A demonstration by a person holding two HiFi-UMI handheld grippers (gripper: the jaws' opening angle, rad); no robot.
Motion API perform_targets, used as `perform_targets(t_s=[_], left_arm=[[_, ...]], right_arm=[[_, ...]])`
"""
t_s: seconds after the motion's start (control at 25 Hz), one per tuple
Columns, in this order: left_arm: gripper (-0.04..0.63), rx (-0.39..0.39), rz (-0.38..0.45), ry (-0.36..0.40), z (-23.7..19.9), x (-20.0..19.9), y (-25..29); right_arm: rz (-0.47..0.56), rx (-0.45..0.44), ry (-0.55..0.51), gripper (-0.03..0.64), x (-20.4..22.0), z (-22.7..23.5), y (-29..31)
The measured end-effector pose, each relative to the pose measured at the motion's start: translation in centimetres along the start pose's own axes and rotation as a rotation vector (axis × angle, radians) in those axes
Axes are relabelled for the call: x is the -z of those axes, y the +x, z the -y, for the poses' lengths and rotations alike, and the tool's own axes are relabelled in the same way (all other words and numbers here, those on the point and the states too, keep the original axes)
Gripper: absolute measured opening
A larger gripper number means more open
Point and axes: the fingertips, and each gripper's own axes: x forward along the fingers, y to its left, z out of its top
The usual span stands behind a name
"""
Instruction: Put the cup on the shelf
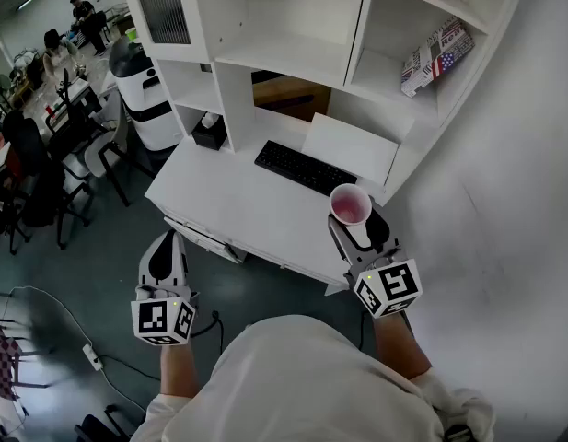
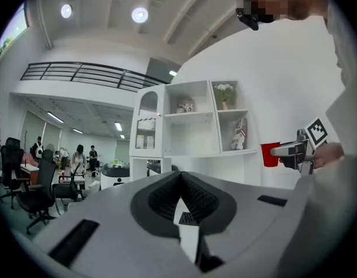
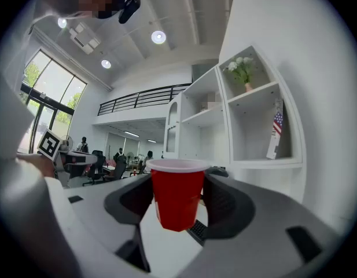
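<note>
Shelf point(image 1: 293, 53) fills twelve o'clock, with desk point(image 1: 219, 201) below it and keyboard point(image 1: 305, 168) at centre. Left gripper point(image 1: 166, 242), at eight o'clock, has its jaws together on nothing. Right gripper point(image 1: 357, 223), at three o'clock, clamps the upright red cup point(image 1: 350, 204), apart from the shelf.

The left gripper point(image 1: 165, 245) points level with jaws together and empty, while the right gripper point(image 1: 359, 226), also level, clamps the cup point(image 1: 350, 206).
</note>
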Motion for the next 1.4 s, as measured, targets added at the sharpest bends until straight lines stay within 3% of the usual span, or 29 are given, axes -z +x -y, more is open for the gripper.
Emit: perform_targets(t_s=[0.84, 1.4], left_arm=[[0.002, -0.005, -0.002, 0.007, 2.2, 0.1, 0.2], [0.002, -0.064, -0.022, 0.011, 5.5, 1.1, -0.9]], right_arm=[[0.009, -0.009, 0.004, 0.275, 0.4, 1.4, -1.3], [0.009, -0.086, 0.007, 0.275, 1.2, 3.4, -1.8]])
